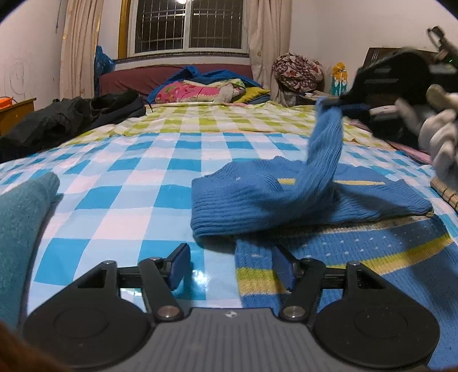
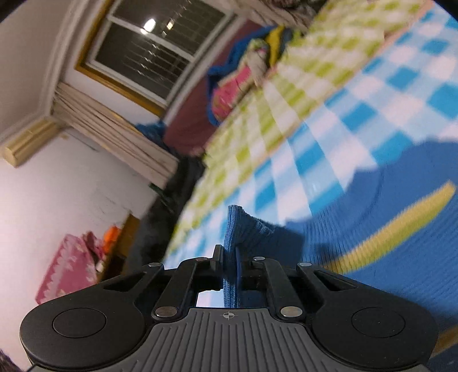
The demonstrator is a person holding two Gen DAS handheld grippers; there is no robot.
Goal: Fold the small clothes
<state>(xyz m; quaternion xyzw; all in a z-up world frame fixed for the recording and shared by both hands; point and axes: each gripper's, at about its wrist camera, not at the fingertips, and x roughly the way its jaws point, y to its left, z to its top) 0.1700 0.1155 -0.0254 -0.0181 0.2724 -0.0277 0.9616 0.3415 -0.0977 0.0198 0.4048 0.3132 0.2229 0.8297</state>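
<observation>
Blue sweater (image 1: 286, 197) lies ahead of the left gripper (image 1: 232, 266), whose jaws gape wide, right pad on the knit. Right gripper (image 2: 229, 263) pinches its raised sleeve (image 1: 326, 143) above the checkered cloth (image 1: 120, 183); window (image 1: 186, 25) beyond.

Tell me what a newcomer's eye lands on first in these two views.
First, the blue sweater lying on the blue checked bedsheet, with one sleeve pulled up into the air by the right gripper, shut on its cuff. Then the left gripper, open, low over the sweater's near edge.
</observation>
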